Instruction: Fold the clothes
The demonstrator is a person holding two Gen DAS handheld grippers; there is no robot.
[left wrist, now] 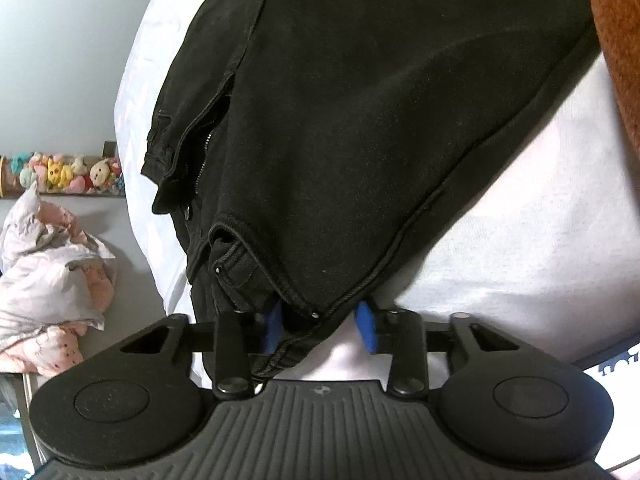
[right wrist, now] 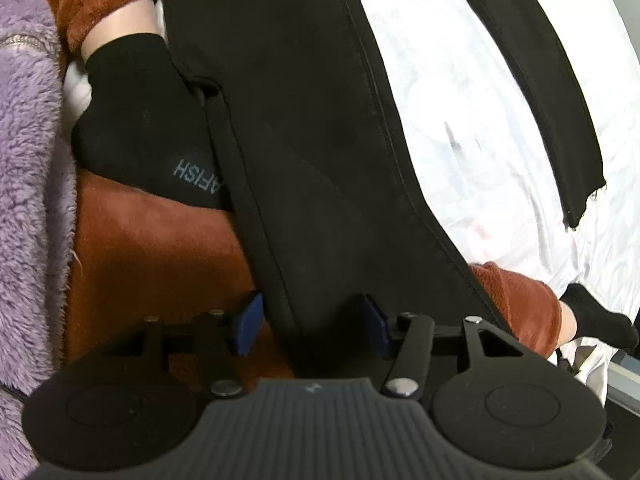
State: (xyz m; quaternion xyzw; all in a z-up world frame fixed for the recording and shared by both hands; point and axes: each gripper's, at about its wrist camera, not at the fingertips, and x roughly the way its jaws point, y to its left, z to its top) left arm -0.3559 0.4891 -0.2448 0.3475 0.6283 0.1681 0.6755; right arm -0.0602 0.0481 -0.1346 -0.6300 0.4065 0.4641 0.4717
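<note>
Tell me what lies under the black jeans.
Under the black jeans a white sheet shows on both sides, and near the right gripper a rust fleece leg with a black sock. Whatever lies directly beneath the denim is covered.
</note>
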